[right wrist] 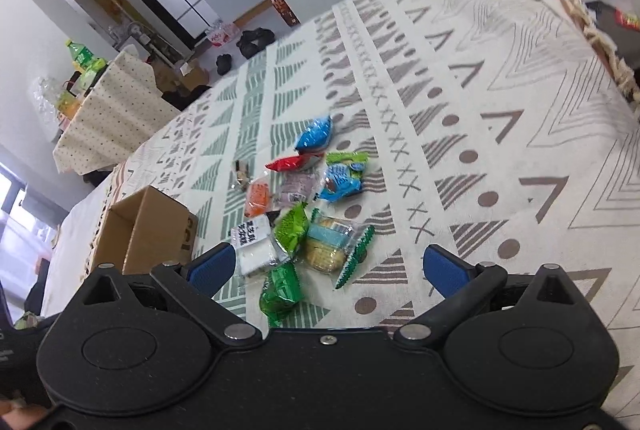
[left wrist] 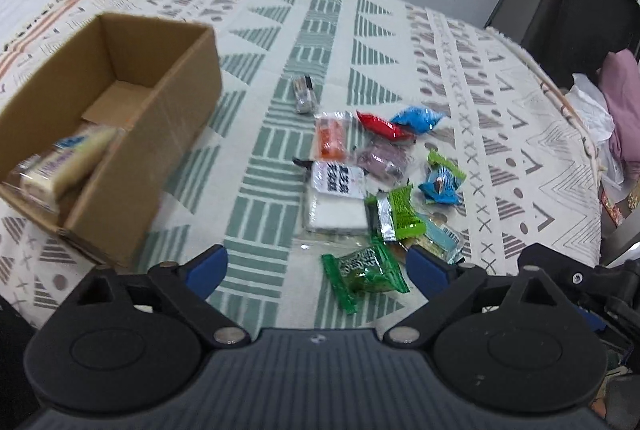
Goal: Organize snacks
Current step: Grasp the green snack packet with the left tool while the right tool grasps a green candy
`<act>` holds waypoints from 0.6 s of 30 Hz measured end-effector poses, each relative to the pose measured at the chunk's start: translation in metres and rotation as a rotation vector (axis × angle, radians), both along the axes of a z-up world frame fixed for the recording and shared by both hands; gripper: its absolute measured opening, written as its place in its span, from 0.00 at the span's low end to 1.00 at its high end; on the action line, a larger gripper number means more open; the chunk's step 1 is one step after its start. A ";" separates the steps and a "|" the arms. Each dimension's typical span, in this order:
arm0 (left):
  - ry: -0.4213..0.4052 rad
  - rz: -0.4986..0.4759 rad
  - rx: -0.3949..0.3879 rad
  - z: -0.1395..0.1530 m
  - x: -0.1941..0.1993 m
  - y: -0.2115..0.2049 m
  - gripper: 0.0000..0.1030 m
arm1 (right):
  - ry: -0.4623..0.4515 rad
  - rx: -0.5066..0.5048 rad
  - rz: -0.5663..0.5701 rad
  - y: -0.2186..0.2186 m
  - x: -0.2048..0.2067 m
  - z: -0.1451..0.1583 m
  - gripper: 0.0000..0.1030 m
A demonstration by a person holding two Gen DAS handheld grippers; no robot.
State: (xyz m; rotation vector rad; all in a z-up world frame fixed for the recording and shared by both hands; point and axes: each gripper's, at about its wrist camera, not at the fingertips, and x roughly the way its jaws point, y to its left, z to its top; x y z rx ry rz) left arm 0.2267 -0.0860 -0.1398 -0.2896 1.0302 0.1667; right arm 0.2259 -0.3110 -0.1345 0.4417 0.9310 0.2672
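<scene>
Snack packets (left wrist: 360, 174) lie clustered on the patterned tablecloth (left wrist: 500, 102), right of an open cardboard box (left wrist: 132, 134) holding one pale packet (left wrist: 68, 166). Left gripper (left wrist: 316, 270) stands wide apart above a green packet (left wrist: 364, 272), gripping nothing. Right gripper (right wrist: 328, 270) likewise spread, empty.

1. Both views are evenly lit by soft, bright daylight; hardly any shadows are cast.
2. Strong fisheye bending is seen at the edges.
3. The cardboard box (left wrist: 120, 118) is smeared by motion blur.
4. Glare is caught on the snack wrappers (right wrist: 304, 214).
</scene>
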 end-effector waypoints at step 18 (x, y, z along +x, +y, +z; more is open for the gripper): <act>0.086 0.039 -0.104 -0.057 0.029 -0.018 0.51 | 0.134 0.023 0.032 -0.002 0.041 -0.049 0.90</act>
